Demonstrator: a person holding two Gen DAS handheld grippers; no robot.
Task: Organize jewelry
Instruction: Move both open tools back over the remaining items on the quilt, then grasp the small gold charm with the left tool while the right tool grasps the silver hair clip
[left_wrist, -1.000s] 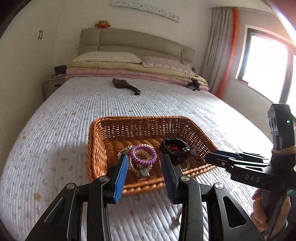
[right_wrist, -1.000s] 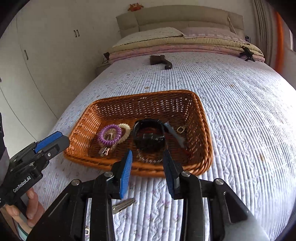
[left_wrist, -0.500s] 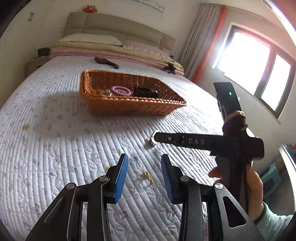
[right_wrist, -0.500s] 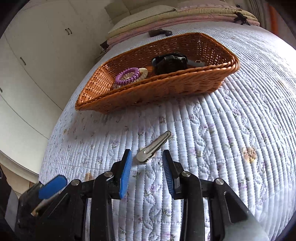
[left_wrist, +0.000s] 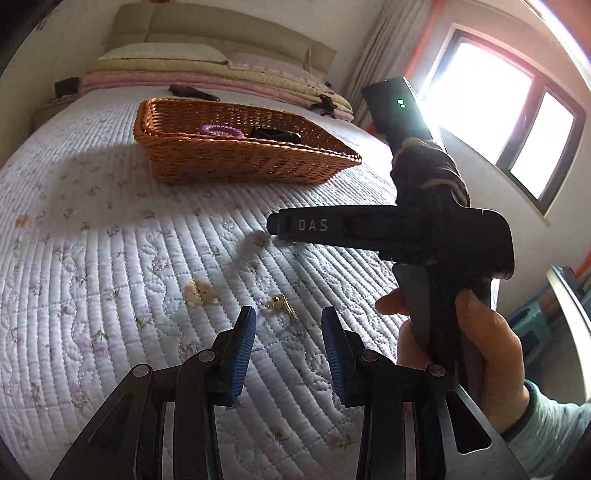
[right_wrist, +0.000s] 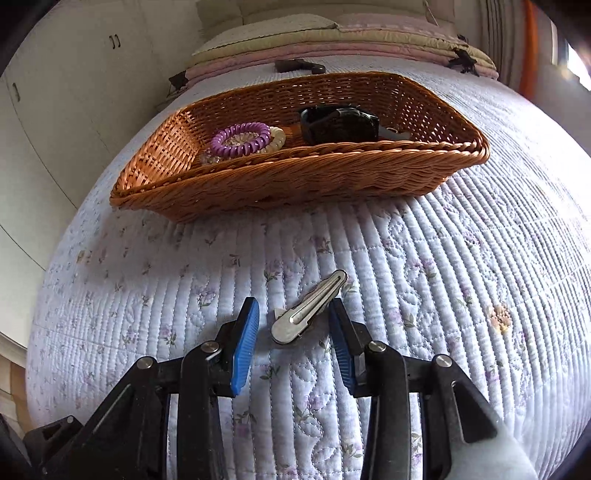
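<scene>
A wicker basket (right_wrist: 288, 177) sits on the quilted bed and holds a purple coil bracelet (right_wrist: 240, 138), a beaded bracelet under it and a black watch (right_wrist: 338, 123). A silver hair clip (right_wrist: 308, 308) lies on the quilt between the open blue pads of my right gripper (right_wrist: 293, 317), not gripped. My left gripper (left_wrist: 288, 325) is open just above the quilt, with a small gold earring (left_wrist: 280, 303) lying right ahead of its tips. The basket (left_wrist: 221, 158) is further back in the left wrist view. The right gripper's body (left_wrist: 388, 232) crosses that view.
The bed's quilt (left_wrist: 92, 277) spreads all around. A dark object (left_wrist: 192, 92) lies near the stacked pillows and blankets (left_wrist: 207, 74). A window (left_wrist: 517, 122) is to the right, and white wardrobes (right_wrist: 55, 92) to the left.
Both grippers have pulled back from the basket and dropped low to the quilt. The right one now straddles the hair clip; the left one has closed in on the gold earring.
</scene>
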